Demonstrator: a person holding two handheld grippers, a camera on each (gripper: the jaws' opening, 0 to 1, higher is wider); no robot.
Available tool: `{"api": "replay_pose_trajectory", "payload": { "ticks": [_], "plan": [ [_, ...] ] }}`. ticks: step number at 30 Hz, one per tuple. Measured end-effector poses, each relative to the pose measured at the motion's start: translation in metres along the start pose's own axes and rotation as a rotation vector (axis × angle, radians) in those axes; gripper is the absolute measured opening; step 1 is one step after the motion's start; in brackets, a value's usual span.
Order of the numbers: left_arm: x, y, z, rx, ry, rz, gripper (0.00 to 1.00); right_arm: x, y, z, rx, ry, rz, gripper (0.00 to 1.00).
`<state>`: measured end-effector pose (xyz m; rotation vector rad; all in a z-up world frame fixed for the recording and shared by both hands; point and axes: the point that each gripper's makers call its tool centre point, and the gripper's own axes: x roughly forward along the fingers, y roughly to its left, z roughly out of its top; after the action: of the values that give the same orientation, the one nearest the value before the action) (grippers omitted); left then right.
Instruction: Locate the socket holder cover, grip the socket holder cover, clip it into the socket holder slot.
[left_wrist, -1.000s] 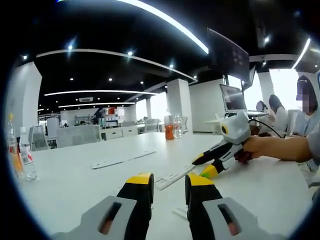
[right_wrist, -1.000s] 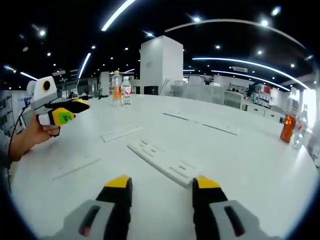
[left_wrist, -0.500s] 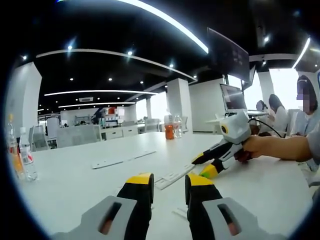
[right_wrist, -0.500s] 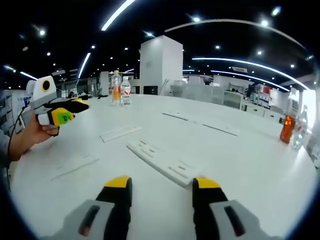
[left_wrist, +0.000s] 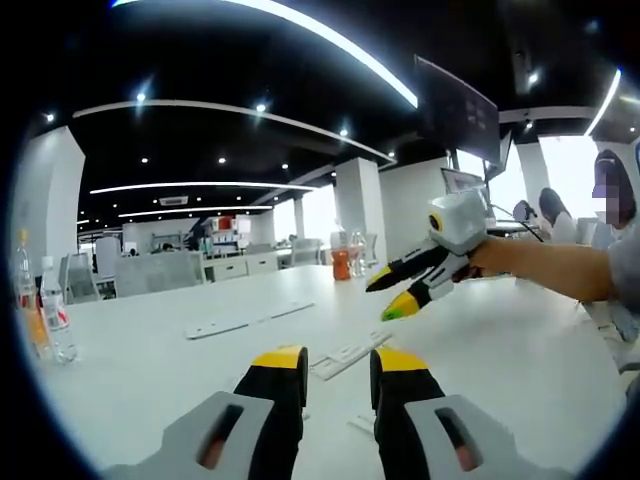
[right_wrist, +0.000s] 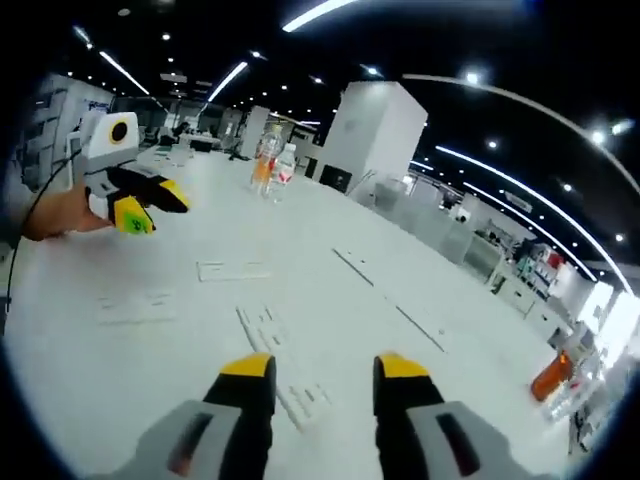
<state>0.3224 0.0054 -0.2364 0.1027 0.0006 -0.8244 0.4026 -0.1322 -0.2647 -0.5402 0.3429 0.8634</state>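
In the left gripper view, the left gripper (left_wrist: 337, 368) is held low over the white table (left_wrist: 150, 360), jaws slightly parted and empty; the socket holder (left_wrist: 347, 355) lies just beyond its tips, while the right gripper (left_wrist: 400, 289) is raised, jaws spread. In the right gripper view, the holder (right_wrist: 280, 355) runs between spread, empty jaws; a flat cover strip (right_wrist: 232, 270) lies farther off.

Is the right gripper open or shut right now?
Open: the right gripper has its yellow-tipped jaws apart with bare white table between them, holding nothing.

Bright ceiling strips, fisheye-warped edges
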Motion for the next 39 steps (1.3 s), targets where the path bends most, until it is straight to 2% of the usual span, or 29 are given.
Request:
{"api": "replay_pose_trajectory", "payload": {
  "ticks": [2,4,5,9,15,19,23,29,39],
  "plan": [
    [0.000,0.000,-0.001,0.000,0.003,0.000,0.26,0.011,0.003,0.011,-0.035,0.014,0.079,0.33],
    [0.000,0.000,-0.001,-0.002,0.002,-0.001,0.26,0.021,0.005,0.013,-0.089,0.057,0.151,0.28],
    [0.000,0.000,-0.001,-0.004,0.001,-0.003,0.26,0.026,0.007,0.011,-0.104,0.088,0.183,0.29],
    [0.000,0.001,-0.001,-0.008,0.000,-0.005,0.26,0.037,0.023,0.006,-0.177,0.137,0.313,0.30],
    [0.000,0.001,-0.001,-0.014,-0.004,-0.005,0.26,0.052,0.026,-0.001,-0.190,0.175,0.375,0.25],
    [0.000,0.014,0.001,-0.014,-0.003,-0.002,0.26,0.056,0.032,-0.007,-0.190,0.195,0.426,0.21],
    [0.000,0.021,0.003,-0.015,-0.005,0.000,0.26,0.058,0.036,-0.006,-0.193,0.188,0.450,0.15],
    [0.000,0.017,0.002,-0.015,-0.003,-0.001,0.26,0.059,0.055,-0.012,-0.219,0.216,0.504,0.14],
    [0.000,0.022,0.004,-0.016,-0.002,0.002,0.26,0.061,0.049,-0.011,-0.232,0.241,0.513,0.12]
  ]
}}
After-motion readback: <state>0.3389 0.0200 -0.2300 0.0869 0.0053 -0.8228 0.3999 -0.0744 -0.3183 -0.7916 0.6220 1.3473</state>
